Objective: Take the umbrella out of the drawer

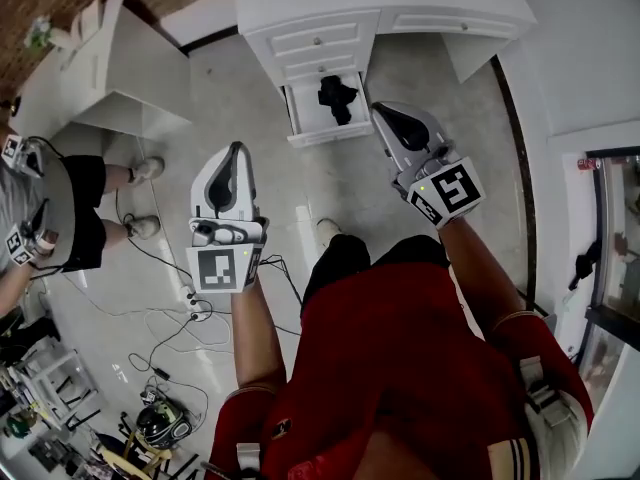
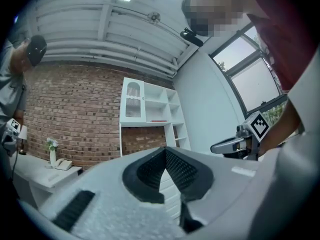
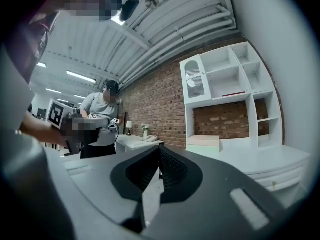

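Head view, starting nearest: the person's red shirt (image 1: pixel 400 368) fills the lower edge, with both forearms stretched forward over the pale floor (image 1: pixel 290 198). The left gripper (image 1: pixel 237 150) is held out level, its marker cube facing the camera. In the left gripper view its dark ribbed pads meet at the tips with nothing caught between them. The right gripper (image 1: pixel 379 109) reaches further forward, close to the open drawer's right front corner. In the right gripper view its jaws are likewise pressed together and empty.

Beyond the grippers, the lowest drawer (image 1: pixel 330 134) of a white dresser (image 1: pixel 330 38) stands pulled out. The black umbrella (image 1: pixel 337 96) lies inside it, folded, toward the drawer's middle and right side. Neither gripper touches it.

Off toward the left edge, cables (image 1: pixel 190 318) trail over the floor. A seated person (image 1: pixel 60 208) sits beside a white desk (image 1: pixel 100 68). A brick wall (image 2: pixel 75 109) shows at the far end of the room.
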`<state>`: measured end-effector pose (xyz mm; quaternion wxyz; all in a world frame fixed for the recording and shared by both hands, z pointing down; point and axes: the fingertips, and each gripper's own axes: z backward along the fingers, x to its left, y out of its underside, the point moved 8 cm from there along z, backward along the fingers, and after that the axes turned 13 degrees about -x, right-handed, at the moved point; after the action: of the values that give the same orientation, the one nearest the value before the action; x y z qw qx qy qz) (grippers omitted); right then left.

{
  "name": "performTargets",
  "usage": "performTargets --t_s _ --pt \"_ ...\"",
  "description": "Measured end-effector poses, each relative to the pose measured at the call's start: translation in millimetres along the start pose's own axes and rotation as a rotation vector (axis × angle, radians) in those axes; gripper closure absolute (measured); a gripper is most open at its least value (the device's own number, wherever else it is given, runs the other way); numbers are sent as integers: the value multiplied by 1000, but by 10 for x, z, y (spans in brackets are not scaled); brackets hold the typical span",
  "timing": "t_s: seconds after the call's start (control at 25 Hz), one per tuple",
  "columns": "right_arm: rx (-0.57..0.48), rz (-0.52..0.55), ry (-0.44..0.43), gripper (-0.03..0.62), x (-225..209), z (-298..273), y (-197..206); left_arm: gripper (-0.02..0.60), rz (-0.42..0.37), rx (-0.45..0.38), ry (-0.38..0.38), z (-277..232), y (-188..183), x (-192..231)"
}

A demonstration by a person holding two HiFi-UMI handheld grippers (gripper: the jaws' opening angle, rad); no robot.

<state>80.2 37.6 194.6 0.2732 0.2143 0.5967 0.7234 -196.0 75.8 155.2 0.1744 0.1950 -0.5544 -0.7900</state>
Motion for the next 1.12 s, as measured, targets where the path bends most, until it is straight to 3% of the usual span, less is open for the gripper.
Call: performTargets --t_s 0.24,0.52,0.76,1.12 --pt "88 49 1 582 -124 -411 394 574 20 17 23 -254 344 335" --pt "191 79 22 582 -570 -659 1005 574 35 51 -28 -539 867 409" --pt "316 71 0 582 -878 -1035 1943 574 27 91 -85 -671 1478 743" --pt "477 60 -40 579 -1288 -1301 3442 574 13 116 -110 -663 2491 924"
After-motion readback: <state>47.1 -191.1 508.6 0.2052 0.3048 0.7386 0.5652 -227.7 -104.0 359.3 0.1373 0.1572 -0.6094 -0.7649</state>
